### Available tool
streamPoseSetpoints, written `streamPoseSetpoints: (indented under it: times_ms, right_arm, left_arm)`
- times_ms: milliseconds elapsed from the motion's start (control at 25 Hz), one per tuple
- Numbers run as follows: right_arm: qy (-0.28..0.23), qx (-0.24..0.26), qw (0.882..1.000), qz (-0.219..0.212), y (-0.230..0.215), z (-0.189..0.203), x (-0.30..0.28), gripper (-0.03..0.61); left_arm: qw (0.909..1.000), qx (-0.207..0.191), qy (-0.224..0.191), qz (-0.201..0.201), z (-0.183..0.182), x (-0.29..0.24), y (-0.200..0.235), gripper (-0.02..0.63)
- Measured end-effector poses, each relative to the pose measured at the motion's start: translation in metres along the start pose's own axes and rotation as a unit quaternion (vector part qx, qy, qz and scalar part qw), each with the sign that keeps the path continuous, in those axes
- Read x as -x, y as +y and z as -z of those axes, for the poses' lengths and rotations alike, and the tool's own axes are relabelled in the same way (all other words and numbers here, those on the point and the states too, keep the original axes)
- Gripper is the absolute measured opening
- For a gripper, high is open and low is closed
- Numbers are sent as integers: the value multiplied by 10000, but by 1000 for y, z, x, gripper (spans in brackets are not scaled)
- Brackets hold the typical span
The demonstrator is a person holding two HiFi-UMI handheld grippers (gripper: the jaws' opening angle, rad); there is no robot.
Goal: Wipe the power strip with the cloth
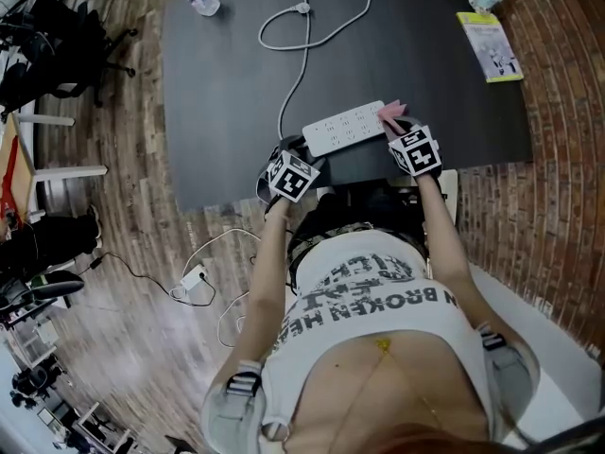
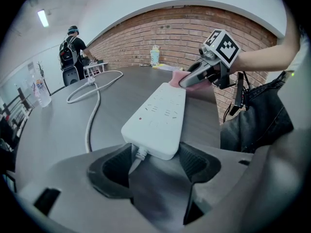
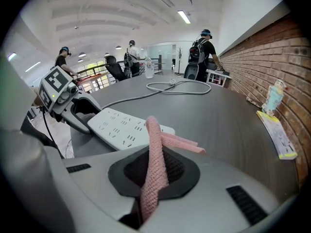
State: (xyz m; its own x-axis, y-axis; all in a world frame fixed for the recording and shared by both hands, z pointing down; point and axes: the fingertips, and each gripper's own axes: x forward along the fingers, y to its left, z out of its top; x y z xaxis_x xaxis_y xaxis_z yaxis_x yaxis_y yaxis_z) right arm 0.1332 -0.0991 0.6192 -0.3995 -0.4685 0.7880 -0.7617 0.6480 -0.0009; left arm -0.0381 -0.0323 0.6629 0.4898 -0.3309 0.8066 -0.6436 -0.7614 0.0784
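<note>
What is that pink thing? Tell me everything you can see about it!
The cloth is pink with a knobbly woven look. It is folded into a narrow band, pinched by the right gripper between its fingers. Its loose end drapes forward onto one end of the white power strip on the dark table.

Left gripper [image 2: 154, 163] jaws clamped on power strip [image 2: 158, 118] end, right gripper [image 3: 154, 174] jaws pinching cloth [image 3: 154, 142]

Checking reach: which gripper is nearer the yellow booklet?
Right. The right gripper holds the cloth at the power strip end nearest the booklet; the left gripper grips its cord end.
</note>
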Motion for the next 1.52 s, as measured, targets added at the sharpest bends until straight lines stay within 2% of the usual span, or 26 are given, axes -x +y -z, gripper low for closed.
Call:
streamPoseSetpoints:
  times_ms: [160, 360, 560, 720, 920, 1040, 1240, 1520]
  right_arm:
    - [-415, 454, 9974, -382, 13, -20, 5, 17]
    - [-677, 947, 9902, -770, 30, -34, 9, 17]
    - [-696, 1170, 9860, -958, 46, -36, 6, 17]
    - [-710, 1286, 9829, -1109, 58, -38, 2, 17]
    - [-667, 1422, 9807, -1161, 66, -42, -1, 17]
    - [-808, 1495, 9775, -1250, 72, -51, 3, 17]
    - [-1208, 1791, 9653, -1469, 86, -63, 13, 17]
    - [-1658, 1978, 9537, -1545, 97, -75, 34, 17]
  left_arm:
    - [9997, -154, -46, -173, -5, 15, 1, 290]
    - [9977, -65, -553, -386, -26, 34, -3, 288]
    - [9931, 130, -1100, -380, -49, 42, -12, 248]
    - [9901, 232, -1318, -413, -57, 44, -17, 173]
    - [9878, 410, -1395, -554, -57, 54, -17, 70]
    - [9834, 722, -1544, -629, -60, 68, -14, 29]
    - [9734, 1018, -1873, -839, -61, 84, -7, 11]
    - [9709, 1018, -2003, -831, -63, 94, -14, 8]
